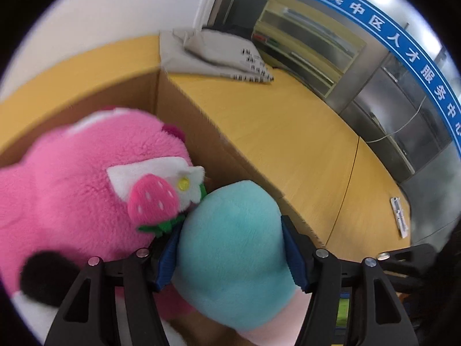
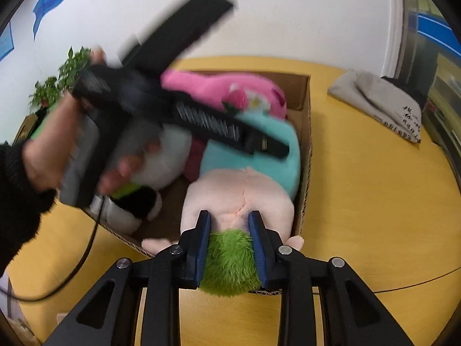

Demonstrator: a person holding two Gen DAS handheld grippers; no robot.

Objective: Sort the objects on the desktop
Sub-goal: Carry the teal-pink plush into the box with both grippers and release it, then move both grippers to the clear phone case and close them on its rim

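Left gripper [image 1: 230,255] has its jaws clamped on the doll's teal body [image 1: 233,248], right gripper [image 2: 230,248] squeezes the same plush doll's green hair [image 2: 230,262]. The doll lies in the cardboard box [image 2: 306,150] on the table [image 2: 374,201], beside the pink strawberry plush [image 1: 72,178].
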